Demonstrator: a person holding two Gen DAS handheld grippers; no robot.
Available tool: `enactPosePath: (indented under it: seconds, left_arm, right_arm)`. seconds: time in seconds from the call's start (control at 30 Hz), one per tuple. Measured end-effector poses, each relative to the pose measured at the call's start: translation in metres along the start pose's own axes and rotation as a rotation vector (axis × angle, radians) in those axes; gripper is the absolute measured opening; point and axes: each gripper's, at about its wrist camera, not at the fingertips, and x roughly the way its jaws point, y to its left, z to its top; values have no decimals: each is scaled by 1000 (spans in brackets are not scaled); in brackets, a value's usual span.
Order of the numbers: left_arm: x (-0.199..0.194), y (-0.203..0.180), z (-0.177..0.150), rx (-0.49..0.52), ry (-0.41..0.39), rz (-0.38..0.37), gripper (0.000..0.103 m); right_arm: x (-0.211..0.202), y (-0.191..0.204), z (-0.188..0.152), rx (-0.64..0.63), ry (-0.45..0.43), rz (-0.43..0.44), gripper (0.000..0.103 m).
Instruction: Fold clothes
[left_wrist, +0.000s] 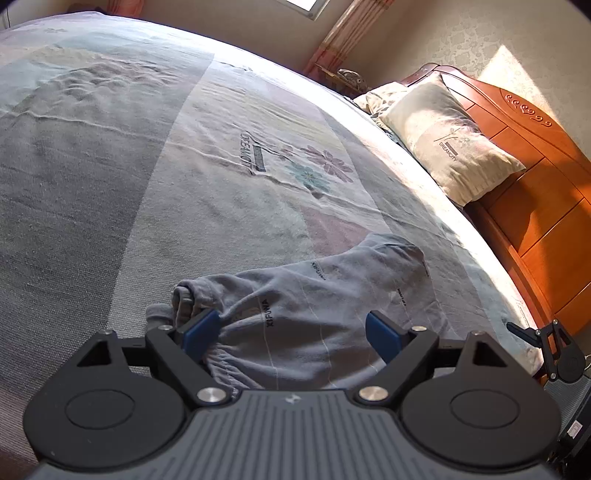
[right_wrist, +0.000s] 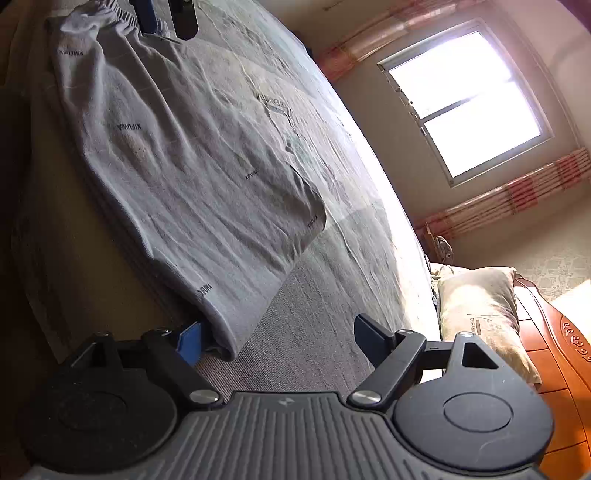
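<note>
Item: grey trousers (right_wrist: 177, 155), laid lengthwise on the bed (left_wrist: 110, 166), near its edge.
Left tool (left_wrist: 291, 332): released, jaws wide, straddling the waistband end.
Right tool (right_wrist: 277, 338): released, jaws wide, at the hem end; one pad beside the cloth, not pinching.
Handling, as I judge it: I take both ends square, pinch all layers together, lift evenly, fold hem to waistband.
</note>
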Motion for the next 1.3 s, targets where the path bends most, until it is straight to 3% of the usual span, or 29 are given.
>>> enactPosePath:
  seconds: [0.1, 0.2, 0.27, 0.37, 0.53, 0.63, 0.73, 0.9, 1.1, 1.17, 1.2, 1.3]
  left_arm:
    - [0, 0, -1, 10, -7, -5, 87]
    - [1, -3, 0, 23, 0, 6, 87]
    - [0, -8, 2, 30, 3, 24, 87]
    - [-8, -23, 3, 84, -14, 44, 87]
    - [-12, -56, -7, 284, -17, 76, 89]
    - [1, -45, -17, 253, 53, 134, 89]
    - [-1, -35, -27, 240, 51, 113, 89]
    - [-6, -49, -17, 262, 97, 122, 89]
    - [12, -93, 28, 235, 135, -64, 90]
    - [31, -111, 43, 203, 168, -153, 91]
    - [42, -120, 49, 188, 188, -190, 91]
    - [88, -147, 60, 176, 239, -249, 91]
  right_arm:
    - [1, -15, -14, 110, 25, 35, 96]
    - [1, -21, -22, 141, 60, 32, 95]
    - [-3, -27, -26, 151, 56, 32, 95]
    - [-12, -47, -22, 264, -3, 70, 95]
    - [-13, -61, 4, 450, -121, 250, 95]
    - [0, -54, 16, 534, -148, 398, 95]
    - [17, -39, 9, 630, -71, 521, 95]
    - [16, -42, -5, 689, -56, 528, 94]
    - [25, -56, 6, 726, -103, 516, 95]
    - [39, -47, 3, 745, -73, 549, 96]
    - [44, -40, 0, 752, -75, 559, 103]
    - [38, -27, -4, 724, -117, 515, 103]
